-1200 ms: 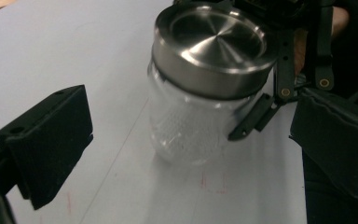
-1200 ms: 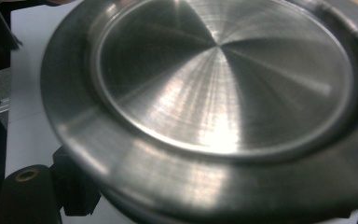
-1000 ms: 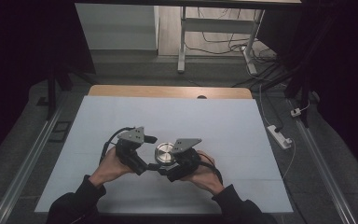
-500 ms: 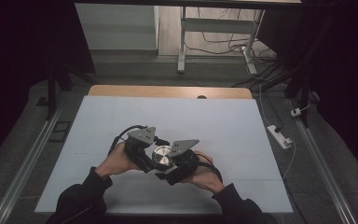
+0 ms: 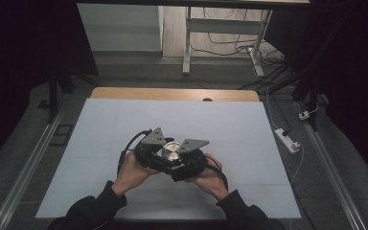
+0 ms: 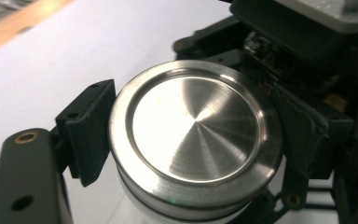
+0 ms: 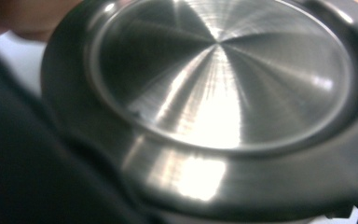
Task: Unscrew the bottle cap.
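Note:
A round container with a brushed steel lid [image 5: 169, 152] and a white body sits just above the near middle of the white table [image 5: 249, 139]. Both grippers meet at it. In the left gripper view the lid [image 6: 196, 135] fills the gap between the two black jaws, whose pads press its rim on either side, so my left gripper [image 6: 196, 140] is shut on it. My right gripper [image 5: 181, 160] comes in from the right; its own view has the lid [image 7: 223, 79] very close, with a dark blurred jaw along the container's left side.
The person's hands [image 5: 132, 170] and dark sleeves come in from the table's near edge. A wooden strip [image 5: 172, 94] borders the far edge. A power strip [image 5: 287, 139] and cables lie on the floor to the right, and metal rails run along both sides.
My left gripper has swung right from beside the container and closed on its lid. The right gripper has stayed at the container, with both hands now tight together.

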Tool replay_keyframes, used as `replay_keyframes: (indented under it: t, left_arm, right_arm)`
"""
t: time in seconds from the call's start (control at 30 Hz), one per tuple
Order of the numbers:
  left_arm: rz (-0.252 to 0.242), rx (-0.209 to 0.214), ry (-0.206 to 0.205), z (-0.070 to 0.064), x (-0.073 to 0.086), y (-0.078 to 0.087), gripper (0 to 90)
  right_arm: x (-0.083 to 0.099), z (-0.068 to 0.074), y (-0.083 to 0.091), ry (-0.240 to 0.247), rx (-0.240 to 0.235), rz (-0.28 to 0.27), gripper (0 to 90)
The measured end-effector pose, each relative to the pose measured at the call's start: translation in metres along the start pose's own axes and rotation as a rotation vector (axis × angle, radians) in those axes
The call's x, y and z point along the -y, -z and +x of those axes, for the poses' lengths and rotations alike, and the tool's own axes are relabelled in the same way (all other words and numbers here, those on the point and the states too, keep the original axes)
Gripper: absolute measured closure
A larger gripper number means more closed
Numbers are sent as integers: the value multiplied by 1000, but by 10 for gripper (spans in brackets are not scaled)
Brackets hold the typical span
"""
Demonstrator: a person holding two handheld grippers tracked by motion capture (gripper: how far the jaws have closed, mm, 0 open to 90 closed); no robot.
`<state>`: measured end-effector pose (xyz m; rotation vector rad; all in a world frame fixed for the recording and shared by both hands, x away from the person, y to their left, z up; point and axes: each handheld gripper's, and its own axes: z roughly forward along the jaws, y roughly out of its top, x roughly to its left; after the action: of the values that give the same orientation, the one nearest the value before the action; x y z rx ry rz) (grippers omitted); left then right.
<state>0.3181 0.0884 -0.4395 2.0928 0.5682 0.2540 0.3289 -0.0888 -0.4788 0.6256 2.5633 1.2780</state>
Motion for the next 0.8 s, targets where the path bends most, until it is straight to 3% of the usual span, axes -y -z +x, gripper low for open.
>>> replay_keyframes:
  t: [0.07, 0.2, 0.23, 0.27, 0.33, 0.37, 0.4, 0.43, 0.47, 0.5, 0.53, 0.57, 0.6, 0.7, 0.8]
  left_arm:
    - [-1, -21, 10, -2, -1, -2, 185]
    - [-14, 27, 3, 5, -3, 3, 85]
    - [-31, 87, -14, 12, -2, 13, 80]
    - [-28, 109, -23, 15, -2, 16, 58]
    - [-18, 165, -81, 19, 0, 24, 46]
    - [-18, 165, -81, 19, 0, 24, 39]
    - [-1, 194, -115, 22, 1, 28, 39]
    - [19, 243, -149, 24, 3, 31, 39]
    - [19, 243, -149, 24, 3, 31, 39]
    - [30, 291, -174, 25, 6, 31, 42]
    - [31, 317, -177, 25, 7, 31, 44]
    - [31, 317, -177, 25, 7, 31, 44]
    - [41, 342, -194, 24, 7, 28, 46]
    - [49, 350, -210, 22, 8, 25, 60]
    - [51, 385, -221, 21, 10, 23, 140]
  right_arm:
    - [1, 0, 0, -10, 11, -6, 147]
    - [1, -2, 2, -7, 2, -19, 147]
    - [1, -2, 3, -5, -11, -23, 147]
    - [1, -3, 4, 2, -22, -24, 147]
    - [1, -3, 4, 11, -52, -20, 147]
    - [1, -3, 4, 17, -76, -19, 147]
    - [1, -3, 4, 17, -76, -19, 147]
    - [1, -1, 4, 35, -134, -15, 147]
    - [1, -1, 4, 35, -134, -15, 147]
    - [1, 2, 3, 62, -180, -12, 146]
    - [1, 4, 3, 69, -192, -9, 147]
    - [1, 4, 3, 69, -192, -9, 147]
    - [0, 9, 2, 109, -228, -4, 147]
    - [0, 13, 2, 126, -251, 1, 147]
    - [-1, 16, 3, 149, -266, 3, 147]
